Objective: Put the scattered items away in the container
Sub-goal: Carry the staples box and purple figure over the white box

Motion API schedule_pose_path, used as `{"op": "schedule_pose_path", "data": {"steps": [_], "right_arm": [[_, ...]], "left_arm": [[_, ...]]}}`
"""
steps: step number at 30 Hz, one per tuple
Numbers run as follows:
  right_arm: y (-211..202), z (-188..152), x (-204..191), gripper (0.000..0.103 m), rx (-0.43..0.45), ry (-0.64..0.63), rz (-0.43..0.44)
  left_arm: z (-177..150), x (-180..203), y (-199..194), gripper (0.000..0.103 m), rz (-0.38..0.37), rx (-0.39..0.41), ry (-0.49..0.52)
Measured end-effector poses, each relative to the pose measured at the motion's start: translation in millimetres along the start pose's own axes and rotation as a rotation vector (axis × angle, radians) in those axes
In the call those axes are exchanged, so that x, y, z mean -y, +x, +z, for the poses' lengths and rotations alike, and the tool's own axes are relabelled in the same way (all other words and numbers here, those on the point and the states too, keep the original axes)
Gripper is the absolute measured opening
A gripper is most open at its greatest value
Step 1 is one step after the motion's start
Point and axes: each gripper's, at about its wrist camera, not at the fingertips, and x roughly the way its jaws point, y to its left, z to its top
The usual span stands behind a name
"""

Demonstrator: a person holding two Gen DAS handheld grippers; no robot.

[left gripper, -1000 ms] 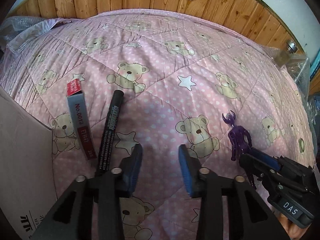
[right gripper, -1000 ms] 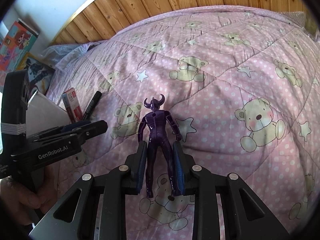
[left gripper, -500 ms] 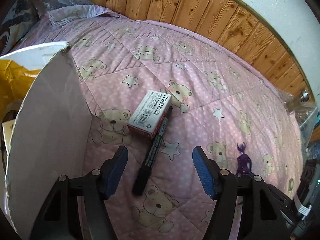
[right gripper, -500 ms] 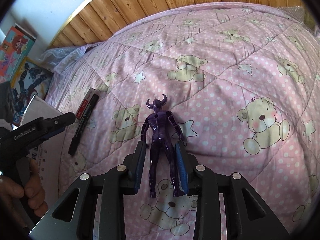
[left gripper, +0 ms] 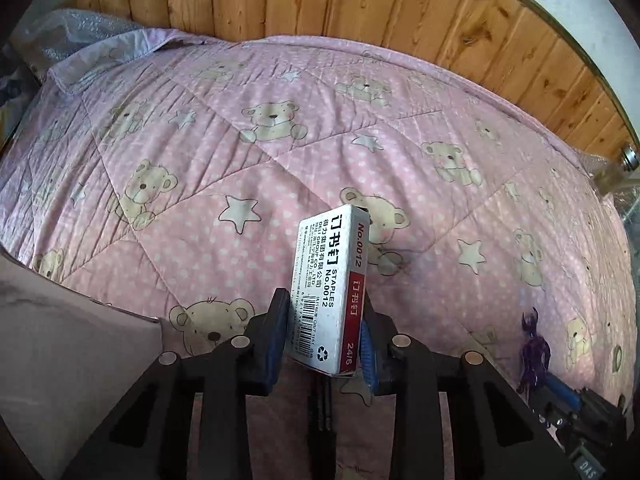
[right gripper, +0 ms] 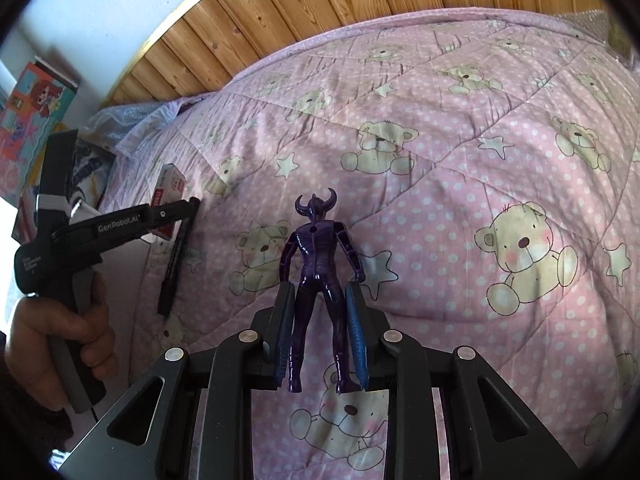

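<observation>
A white and red staples box (left gripper: 332, 280) stands on end between the blue pads of my left gripper (left gripper: 323, 312), which is shut on it. A black marker (left gripper: 322, 412) lies on the pink bear quilt (left gripper: 248, 160) just below that box. In the right wrist view the same box (right gripper: 170, 178), marker (right gripper: 176, 256) and left gripper (right gripper: 188, 210) sit at the left, held by a hand (right gripper: 52, 332). My right gripper (right gripper: 320, 320) is shut on the legs of a purple horned figure (right gripper: 316, 252) lying face down on the quilt. The figure (left gripper: 534, 352) also shows at the lower right.
A cardboard box flap (left gripper: 60, 360) rises at the lower left, close to my left gripper. Wooden panelling (left gripper: 360, 8) backs the bed. A glass bottle (left gripper: 616, 168) stands at the right edge. Colourful toy boxes (right gripper: 36, 92) lean at the far left.
My left gripper was open over the marker and box; it has now closed on the staples box and raised it on end. The right gripper and figure have barely moved.
</observation>
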Motion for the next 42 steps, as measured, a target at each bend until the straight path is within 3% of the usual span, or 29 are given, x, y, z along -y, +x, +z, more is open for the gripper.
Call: {"op": "schedule_pose_path", "data": {"steps": [7, 17, 27, 42], "right_arm": [[-13, 2, 4, 0.027, 0.013, 0.06, 0.035], [-29, -25, 1, 0.027, -0.007, 0.083, -0.004], [-52, -70, -19, 0.027, -0.032, 0.081, -0.06], [-105, -157, -57, 0.027, -0.047, 0.085, -0.15]], "left_arm": [[-8, 18, -43, 0.033, -0.055, 0.065, 0.031], [-54, 53, -70, 0.033, -0.19, -0.007, 0.058], [-104, 69, -109, 0.033, -0.296, -0.019, 0.089], [-174, 46, -168, 0.033, -0.391, 0.002, 0.071]]}}
